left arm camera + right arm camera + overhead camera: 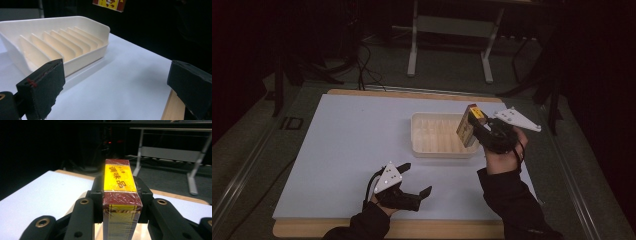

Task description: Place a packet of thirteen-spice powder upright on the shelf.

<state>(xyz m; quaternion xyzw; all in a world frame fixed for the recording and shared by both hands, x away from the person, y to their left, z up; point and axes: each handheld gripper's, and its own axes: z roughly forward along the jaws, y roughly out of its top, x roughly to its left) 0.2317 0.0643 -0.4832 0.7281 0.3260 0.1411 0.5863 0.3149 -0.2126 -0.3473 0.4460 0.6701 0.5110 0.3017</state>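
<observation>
My right gripper (476, 126) clamps the box (468, 127), long axis upright, over the slotted tray's (422, 148) right end; my left gripper (414, 178) idles near-left, jaws apart.

Left gripper (416, 180) low near the desk (342, 150) front edge, fingers (41, 86) spread wide, empty. Right gripper (475, 131) raised at the desk's right, fingers (82, 217) clamped.

The box (109, 4) is cut off by the top edge.

Dim room, dark surroundings; lit white tabletop (352, 150); soft shadows; slightly grainy pictures.
</observation>
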